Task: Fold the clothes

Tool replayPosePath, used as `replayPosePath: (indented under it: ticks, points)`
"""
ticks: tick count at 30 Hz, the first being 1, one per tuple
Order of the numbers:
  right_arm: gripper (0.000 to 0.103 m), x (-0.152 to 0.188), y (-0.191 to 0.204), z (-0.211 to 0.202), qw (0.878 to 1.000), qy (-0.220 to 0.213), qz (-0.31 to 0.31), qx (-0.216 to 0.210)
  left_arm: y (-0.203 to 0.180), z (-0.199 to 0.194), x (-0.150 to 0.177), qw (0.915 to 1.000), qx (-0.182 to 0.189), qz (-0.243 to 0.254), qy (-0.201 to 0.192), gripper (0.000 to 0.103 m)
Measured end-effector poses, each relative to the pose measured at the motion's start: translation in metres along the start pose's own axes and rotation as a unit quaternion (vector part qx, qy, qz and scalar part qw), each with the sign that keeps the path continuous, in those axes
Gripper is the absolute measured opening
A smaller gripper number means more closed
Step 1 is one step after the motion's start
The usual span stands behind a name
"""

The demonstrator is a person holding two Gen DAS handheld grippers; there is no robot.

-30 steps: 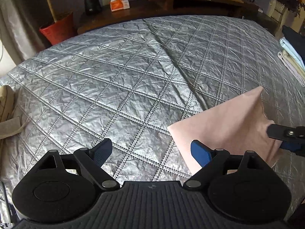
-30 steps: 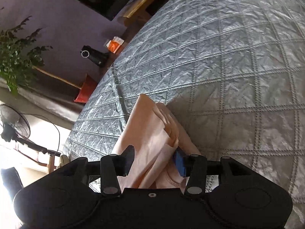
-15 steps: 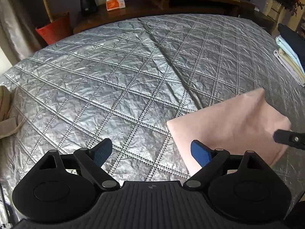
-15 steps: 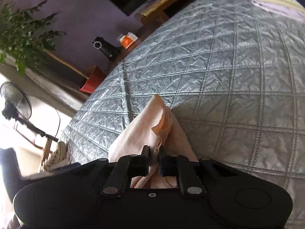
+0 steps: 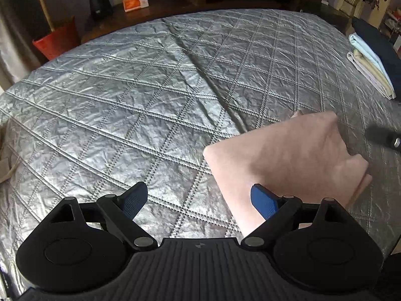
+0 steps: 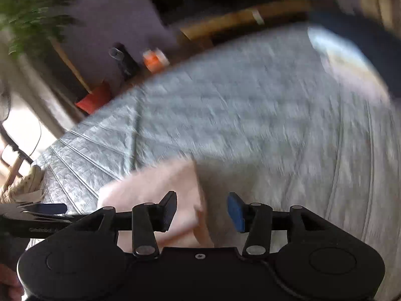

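Observation:
A pink cloth (image 5: 280,158) lies folded on the silver quilted bed (image 5: 125,100), a little rumpled at its right edge. My left gripper (image 5: 198,195) hangs open just above the quilt; its right fingertip is over the cloth's near left part and nothing sits between the fingers. In the blurred right wrist view, my right gripper (image 6: 201,205) is above the cloth (image 6: 155,183). Its jaws are opening, and the cloth's edge lies below the gap without touching the pads. One tip of the right gripper (image 5: 383,136) shows beyond the cloth's right corner.
A stack of folded clothes (image 5: 368,70) lies at the bed's far right edge. Beyond the bed are a wooden bench with a tissue box (image 5: 135,1) and a black device (image 5: 97,0), and a red bin (image 5: 57,40). A shoe (image 6: 27,180) sits off the bed's left side.
The right gripper closed on the cloth's raised edge, then let it go, rose and rolled. The cloth has dropped flat. The left gripper has hardly moved.

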State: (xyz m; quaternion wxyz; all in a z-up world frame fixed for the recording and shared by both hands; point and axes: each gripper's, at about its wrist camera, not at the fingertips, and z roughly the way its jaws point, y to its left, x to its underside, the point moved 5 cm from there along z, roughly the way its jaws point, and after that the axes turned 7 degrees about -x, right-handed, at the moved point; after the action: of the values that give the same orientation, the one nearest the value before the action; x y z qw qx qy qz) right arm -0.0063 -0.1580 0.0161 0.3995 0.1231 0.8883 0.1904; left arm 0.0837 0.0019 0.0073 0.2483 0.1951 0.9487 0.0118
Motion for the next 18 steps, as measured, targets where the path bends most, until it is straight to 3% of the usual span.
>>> replayPosePath:
  ticks: [3, 7, 10, 12, 13, 15, 18]
  points:
    - [0.044, -0.010, 0.035, 0.008, 0.997, -0.005, -0.061, -0.037, -0.007, 0.003, 0.002, 0.9998, 0.006, 0.016, 0.005, 0.093]
    - [0.043, -0.005, 0.042, 0.049, 0.993, 0.058, -0.079, -0.059, -0.020, 0.008, 0.011, 0.9981, 0.001, 0.058, 0.018, 0.093]
    - [0.043, 0.008, 0.029, 0.069, 0.989, 0.099, -0.108, -0.027, -0.022, 0.009, 0.014, 0.9969, -0.008, 0.076, 0.020, 0.093]
    - [0.043, 0.013, 0.020, 0.068, 0.985, 0.102, -0.141, 0.004, -0.019, 0.007, 0.012, 0.9968, -0.011, 0.077, 0.016, 0.093]
    - [0.048, 0.013, 0.016, 0.064, 0.984, 0.097, -0.151, 0.022, -0.017, 0.006, 0.011, 0.9968, -0.012, 0.078, 0.014, 0.093]
    - [0.053, 0.011, 0.004, 0.055, 0.987, 0.084, -0.133, 0.032, -0.005, 0.003, 0.007, 0.9983, -0.018, 0.054, 0.007, 0.093]
    - [0.055, 0.004, -0.017, 0.043, 0.997, 0.067, -0.048, -0.001, -0.002, -0.001, 0.002, 0.9994, -0.003, 0.035, 0.000, 0.093]
